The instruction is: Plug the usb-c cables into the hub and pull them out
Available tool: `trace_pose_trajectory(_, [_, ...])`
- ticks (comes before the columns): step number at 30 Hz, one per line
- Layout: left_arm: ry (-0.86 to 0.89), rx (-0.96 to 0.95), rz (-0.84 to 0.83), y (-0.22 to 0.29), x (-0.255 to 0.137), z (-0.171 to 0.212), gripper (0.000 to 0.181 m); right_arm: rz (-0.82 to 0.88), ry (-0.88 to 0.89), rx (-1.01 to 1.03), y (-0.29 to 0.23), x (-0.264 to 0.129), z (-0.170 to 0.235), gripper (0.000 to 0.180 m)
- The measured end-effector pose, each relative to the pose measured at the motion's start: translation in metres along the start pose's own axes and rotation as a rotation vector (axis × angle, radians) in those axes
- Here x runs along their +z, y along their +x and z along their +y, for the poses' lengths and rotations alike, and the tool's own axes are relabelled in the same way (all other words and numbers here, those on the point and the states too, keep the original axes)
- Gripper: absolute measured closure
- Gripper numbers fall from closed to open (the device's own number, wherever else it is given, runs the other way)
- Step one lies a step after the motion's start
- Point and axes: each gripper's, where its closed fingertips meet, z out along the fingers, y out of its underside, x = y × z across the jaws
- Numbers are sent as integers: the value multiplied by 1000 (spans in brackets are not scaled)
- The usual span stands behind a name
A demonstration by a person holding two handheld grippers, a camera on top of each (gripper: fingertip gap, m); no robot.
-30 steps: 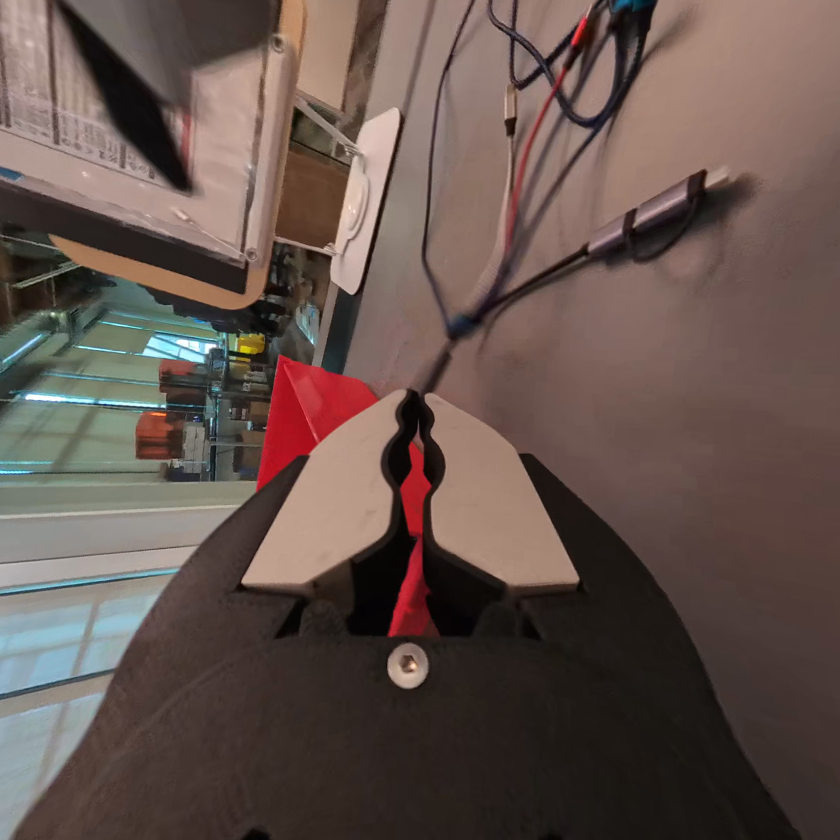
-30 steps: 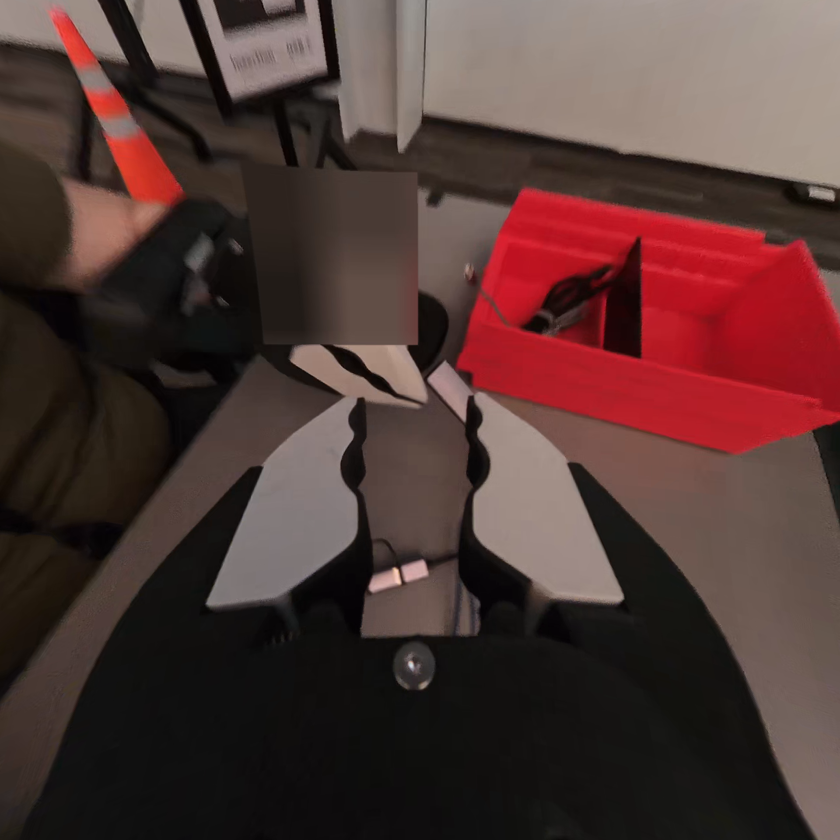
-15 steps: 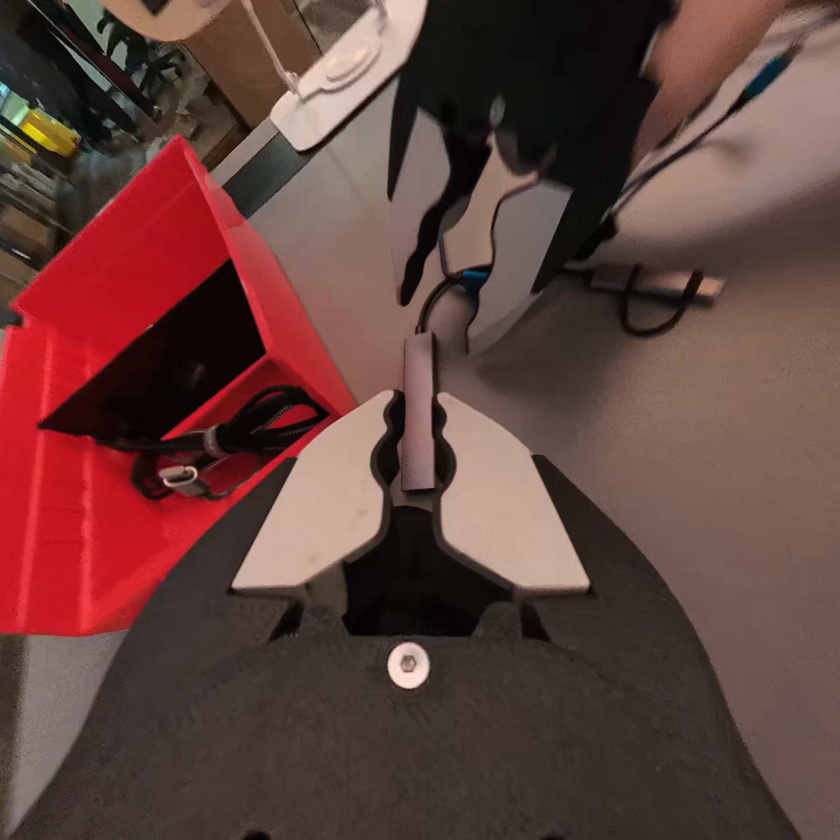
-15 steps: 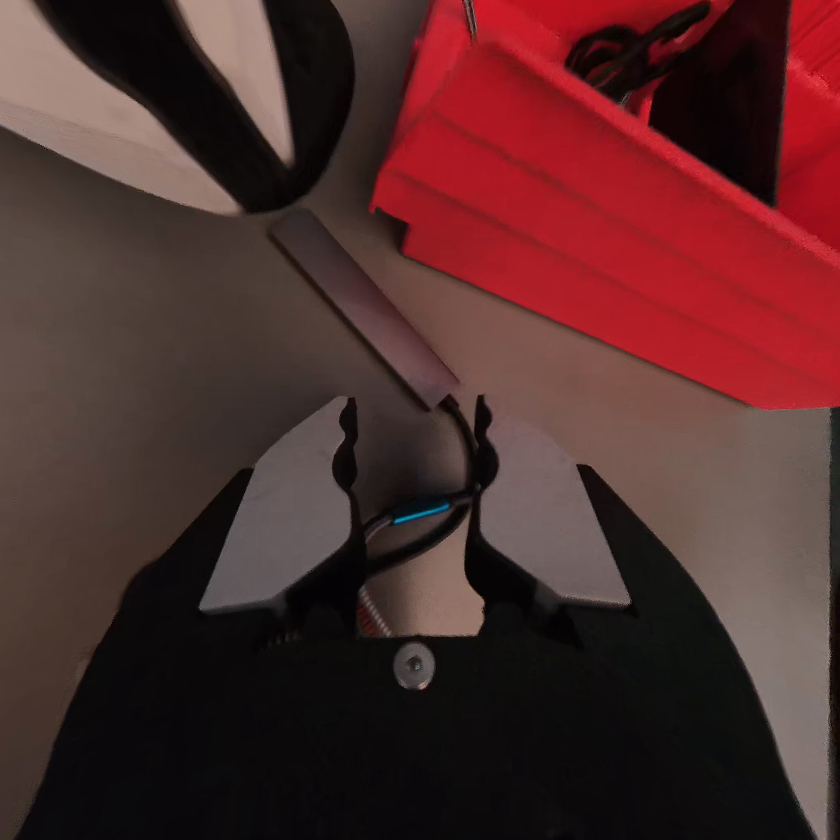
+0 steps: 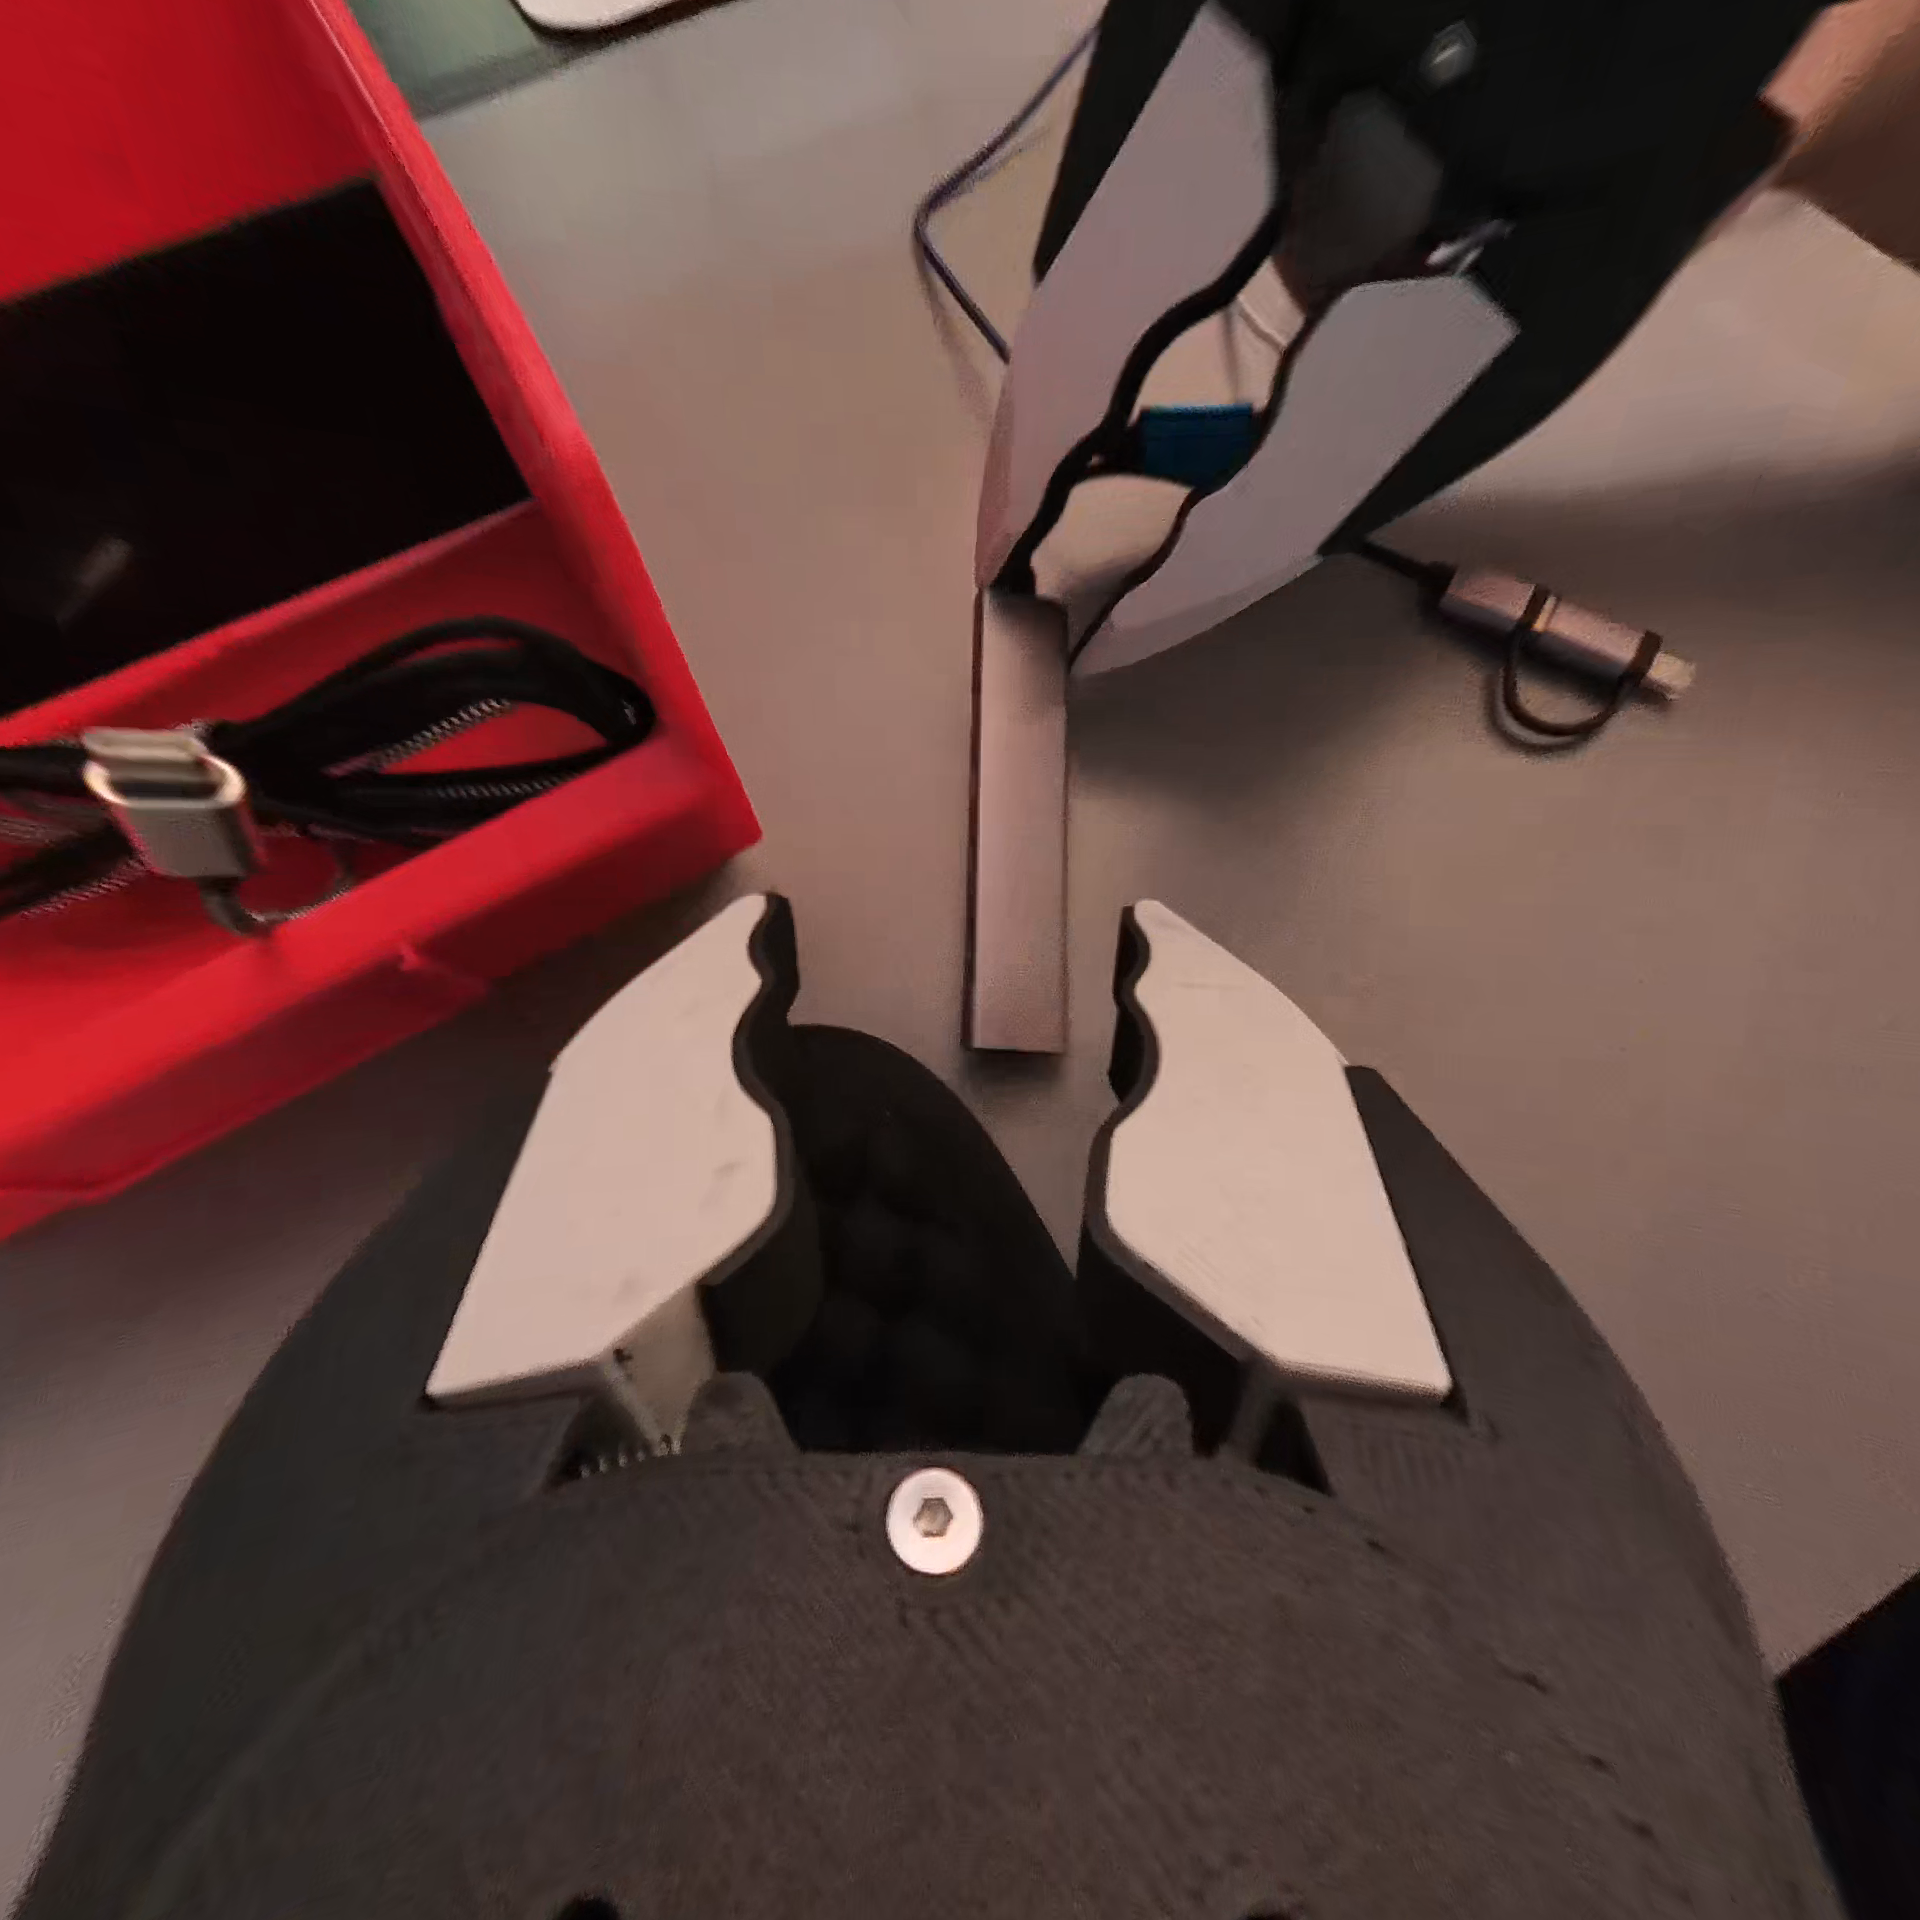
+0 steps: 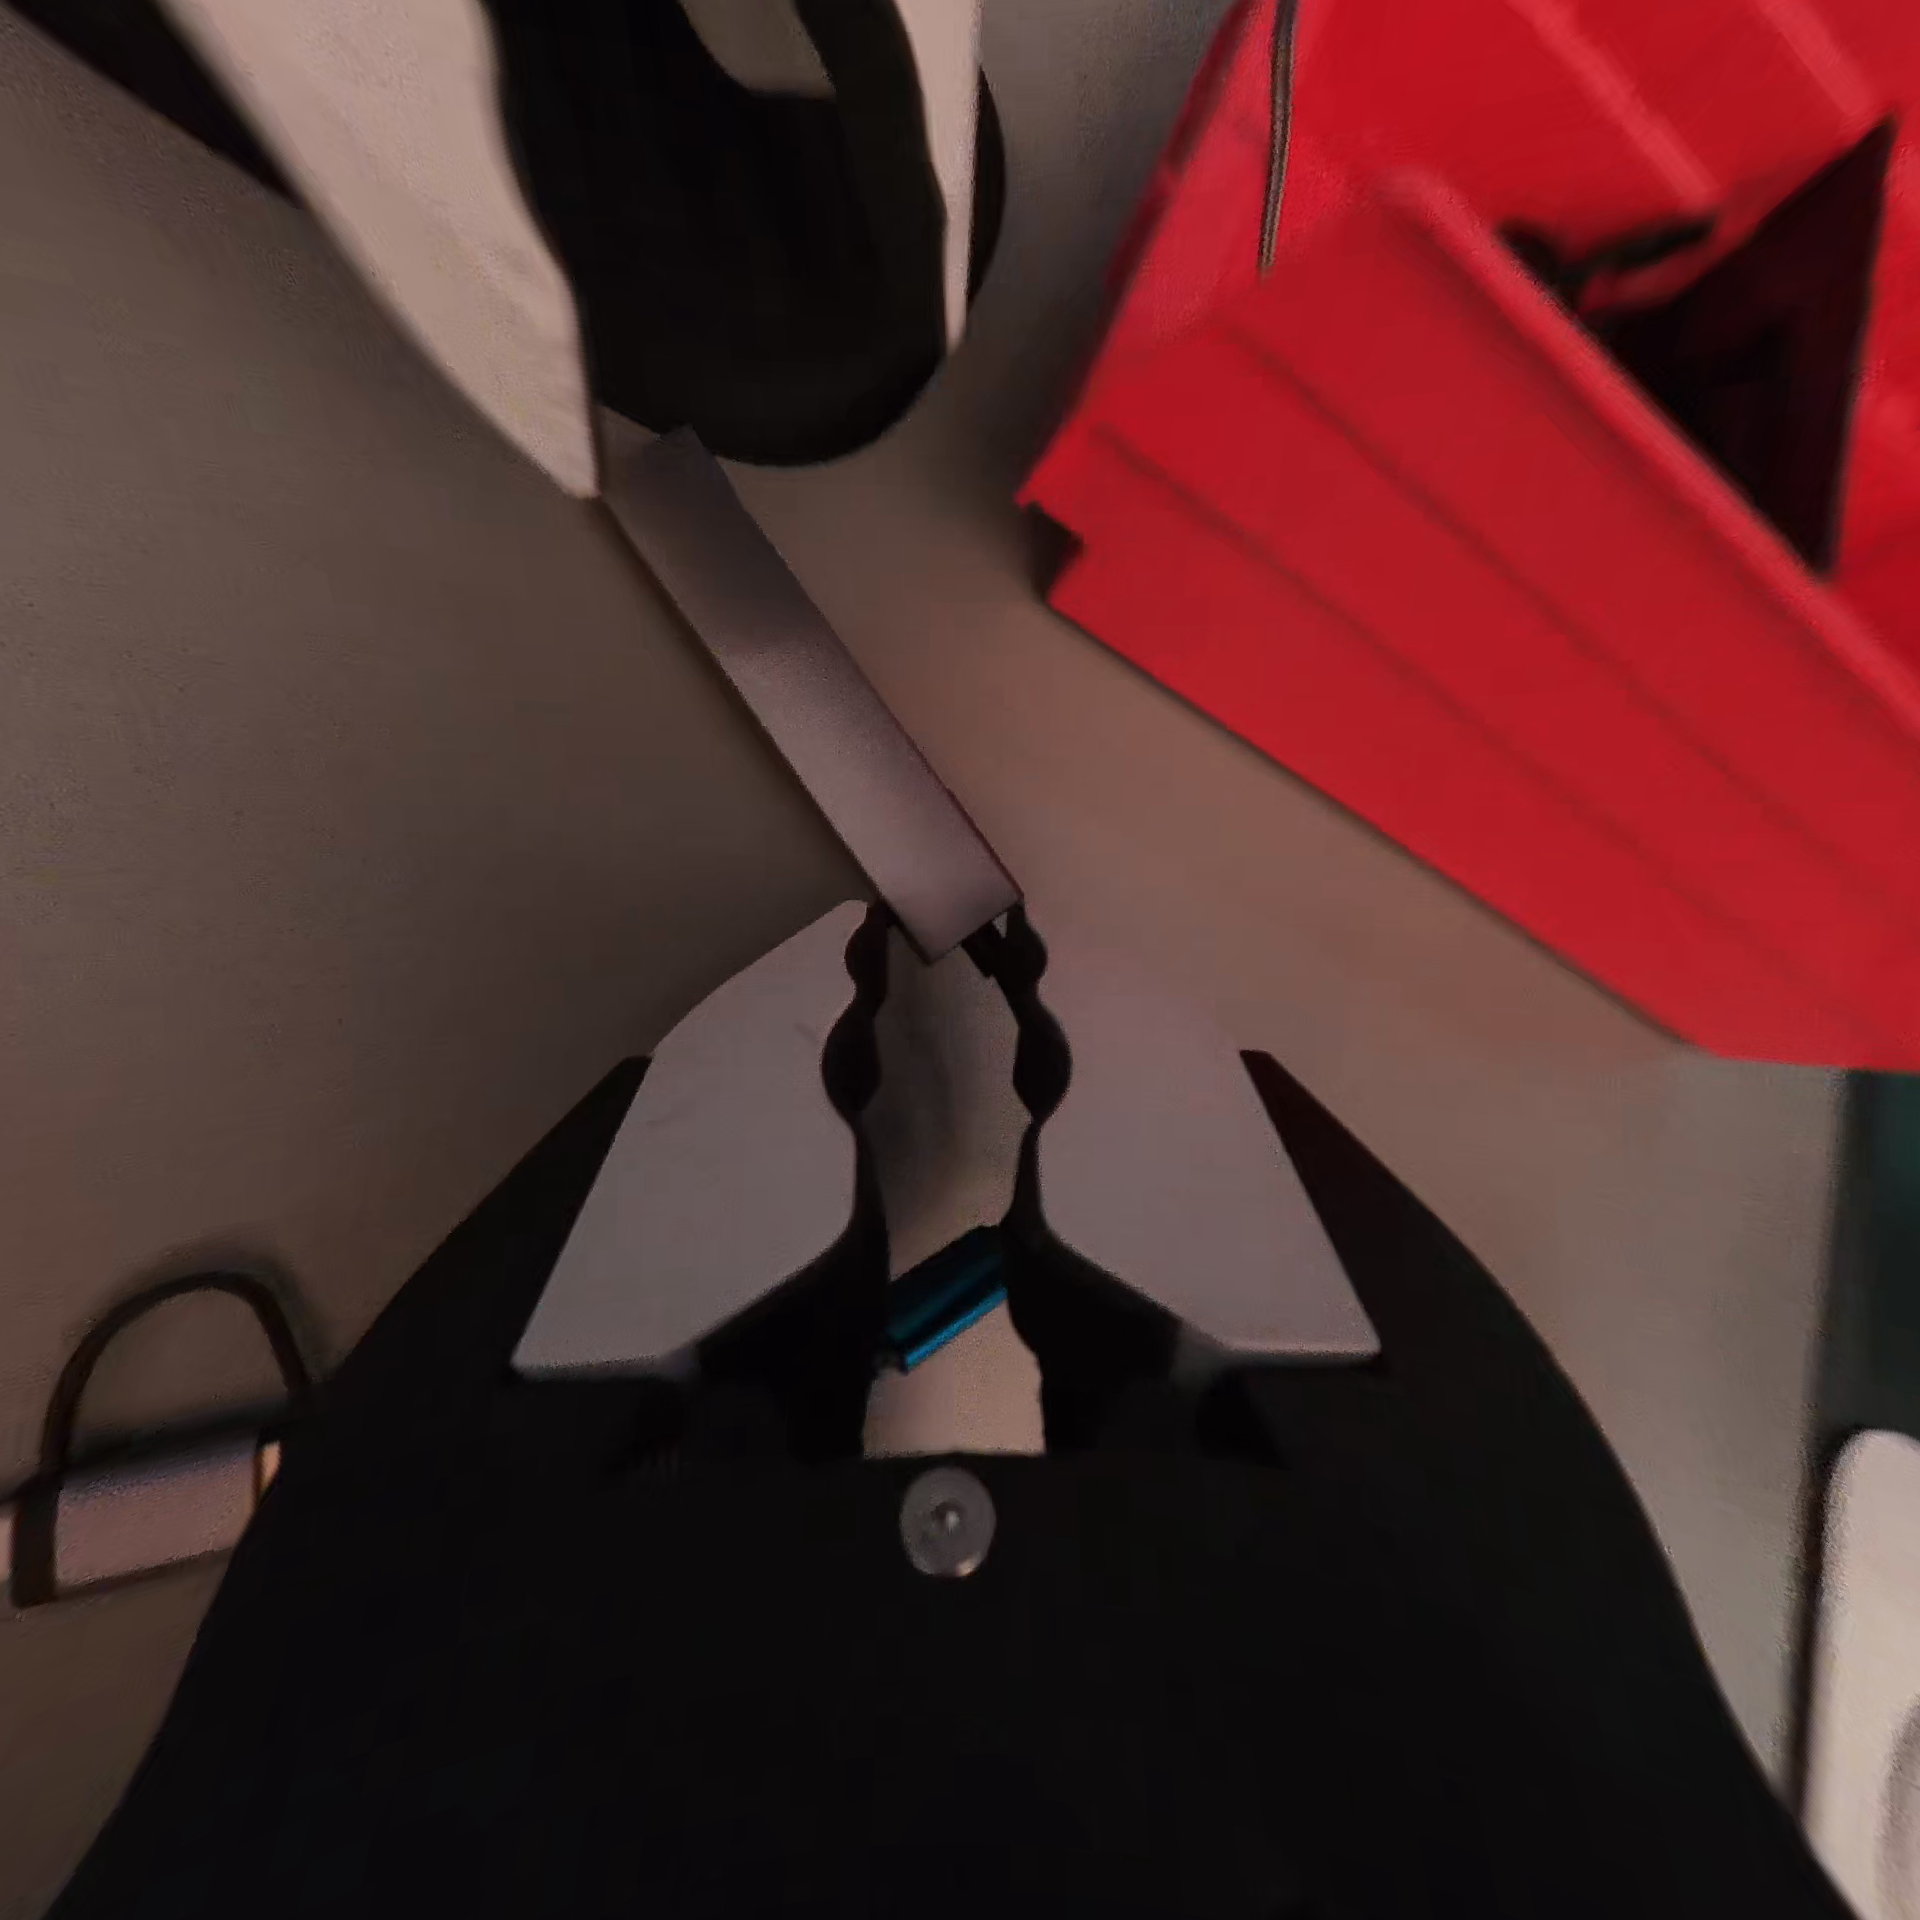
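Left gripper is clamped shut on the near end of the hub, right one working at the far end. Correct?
Not quite. In the left wrist view the left gripper is open, its jaws either side of the hub without gripping it. The right gripper is at the far end, as you say.

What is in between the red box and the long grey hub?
Nothing: in the left wrist view only bare grey table lies between the red box and the hub.

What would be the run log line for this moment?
left tongs: open, straddling hub end | right tongs: open at hub's cable end | hub: on table
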Motion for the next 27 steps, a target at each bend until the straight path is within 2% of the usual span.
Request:
trace_pose_trajectory(1, [-7, -22, 27, 2, 1, 3, 123, 34, 18, -59, -3, -5, -6, 157])
trace_pose_trajectory(8, [-21, -119, 286, 26, -4, 3, 140, 333, 214, -284, 9, -42, -51, 157])
trace_pose_trajectory(9, [6, -113, 321, 30, -6, -1, 170, 376, 242, -329, 9, -47, -56, 158])
trace_pose_trajectory(11, [63, -98, 299, 28, -10, -9, 173, 421, 250, -398, 10, -54, -58, 159])
trace_pose_trajectory(13, [124, -45, 235, 25, -16, -16, 173, 349, 254, -369, 6, -58, -58, 159])
trace_pose_trajectory(17, [176, 130, 58, 20, -29, -29, 173, 230, 320, -174, 8, -79, -74, 128])
trace_pose_trajectory(19, [166, 225, 3, 26, -33, -33, 173, 184, 340, -143, 3, -84, -84, 123])
trace_pose_trajectory(20, [162, 267, -17, 30, -35, -36, 173, 170, 325, -161, 0, -84, -86, 125])
trace_pose_trajectory(22, [162, 326, -40, 37, -37, -41, 173, 162, 230, -236, -6, -80, -81, 157])
trace_pose_trajectory(25, [187, 328, -125, 34, -40, -49, 171, 158, 163, -255, -4, -88, -80, 163])
trace_pose_trajectory(27, [277, 283, -166, 29, -52, -63, 157, 247, 215, -312, 4, -104, -94, 165])
